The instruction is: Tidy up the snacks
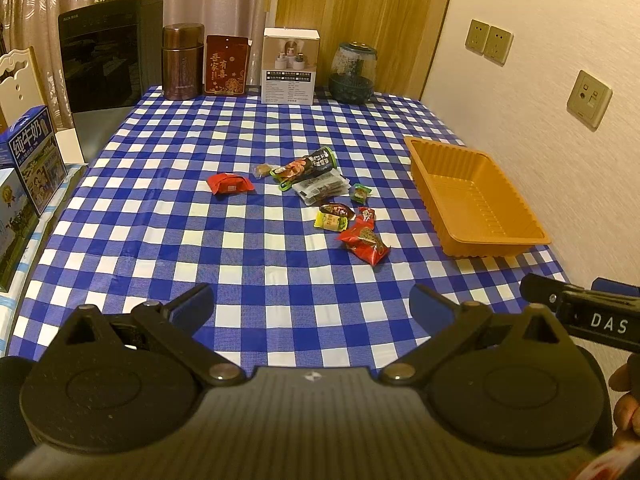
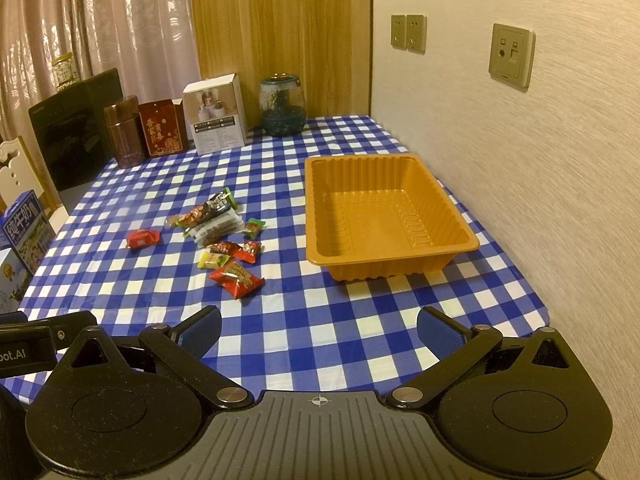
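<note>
Both tongs are standing spread and empty: the left tongs [image 1: 311,306] and the right tongs [image 2: 319,334] are hovering over the near edge of the desk [image 1: 160,240], pinching nothing. Beyond them, the snacks are lying loose in a cluster at mid-desk, with the orange tray [image 2: 384,216] sitting empty, well apart to the right by the wall. Nearest is a red crinkled packet [image 1: 363,245], then a yellow-green packet [image 1: 330,222] and small wrapped candies beside it, a long dark pouch [image 1: 308,166] resting on a clear-wrapped stack, and a red packet [image 1: 230,184] lying apart to the left. Judging by appearance, these are light, soft, slippery film wrappers that are likely crushable; gripping each across its middle or a crimped end seam is advisable.
</note>
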Available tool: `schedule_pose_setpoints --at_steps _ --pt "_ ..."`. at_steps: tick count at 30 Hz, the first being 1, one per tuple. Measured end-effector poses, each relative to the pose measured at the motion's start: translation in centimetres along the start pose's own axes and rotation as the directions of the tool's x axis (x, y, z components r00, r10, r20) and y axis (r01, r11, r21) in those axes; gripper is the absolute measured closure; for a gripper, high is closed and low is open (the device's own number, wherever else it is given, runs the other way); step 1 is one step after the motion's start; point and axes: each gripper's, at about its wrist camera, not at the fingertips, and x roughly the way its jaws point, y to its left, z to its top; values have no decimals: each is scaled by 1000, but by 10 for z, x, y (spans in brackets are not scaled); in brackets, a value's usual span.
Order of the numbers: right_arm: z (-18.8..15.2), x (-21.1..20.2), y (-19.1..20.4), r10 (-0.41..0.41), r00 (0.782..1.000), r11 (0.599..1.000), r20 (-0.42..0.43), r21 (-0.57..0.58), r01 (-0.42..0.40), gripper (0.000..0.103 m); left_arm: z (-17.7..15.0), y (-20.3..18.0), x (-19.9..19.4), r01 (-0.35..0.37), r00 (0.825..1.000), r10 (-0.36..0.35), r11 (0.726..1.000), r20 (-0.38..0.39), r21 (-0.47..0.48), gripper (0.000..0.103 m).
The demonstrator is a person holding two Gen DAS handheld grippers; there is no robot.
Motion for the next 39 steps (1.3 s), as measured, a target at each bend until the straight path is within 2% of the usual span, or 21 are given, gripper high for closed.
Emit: schedule_pose_setpoints --at_steps 21,28,39 --pt "-1 4 -1 4 1000 1000 -2 6 -4 0 1 4 4 7 1000 -7 1000 -2 -13 0" --pt "0 27 1 33 999 999 -30 23 -33 0 6 22 27 8 1000 -9 999 -20 -33 0" --pt "8 82 11 74 994 997 -83 14 -73 0 24 47 85 24 998 -26 999 -63 -38 0"
